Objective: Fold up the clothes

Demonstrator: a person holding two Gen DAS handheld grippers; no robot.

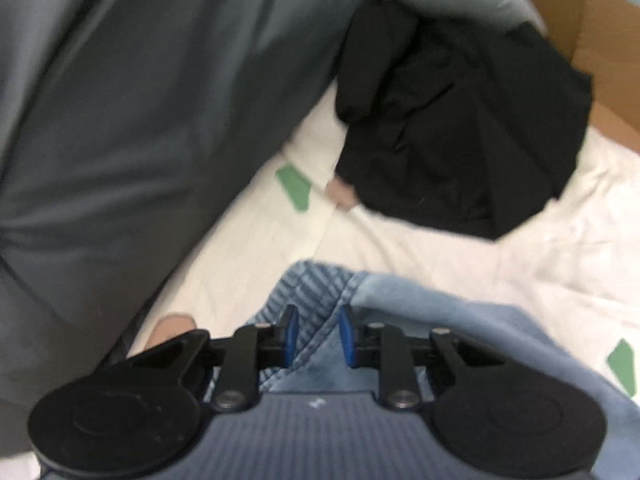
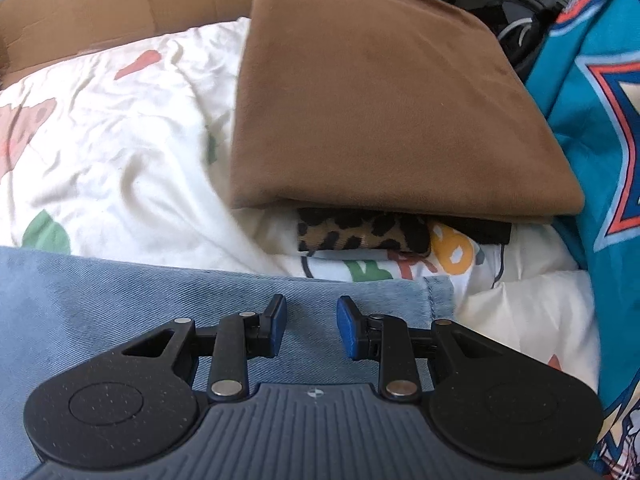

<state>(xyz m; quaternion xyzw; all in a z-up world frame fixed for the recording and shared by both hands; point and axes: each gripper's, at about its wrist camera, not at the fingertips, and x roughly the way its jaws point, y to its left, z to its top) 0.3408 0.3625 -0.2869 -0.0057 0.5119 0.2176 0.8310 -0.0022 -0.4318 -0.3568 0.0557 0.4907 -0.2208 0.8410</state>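
Observation:
A pair of light blue jeans (image 1: 420,304) is bunched up between the blue pads of my left gripper (image 1: 319,336), which is shut on a thick fold showing the ribbed inner side and a seam. This view is blurred by motion. In the right wrist view the jeans (image 2: 120,292) lie flat on the white patterned bedsheet (image 2: 120,152). My right gripper (image 2: 311,328) hovers just over them near their hemmed edge (image 2: 436,292). Its jaws stand apart, with flat denim showing in the gap.
A black garment (image 1: 460,128) lies heaped ahead of the left gripper, and a person in grey clothing (image 1: 140,120) is close on the left. A folded brown garment (image 2: 380,100) tops a leopard-print piece (image 2: 360,232). A teal jersey (image 2: 592,120) is right, cardboard (image 2: 100,4) behind.

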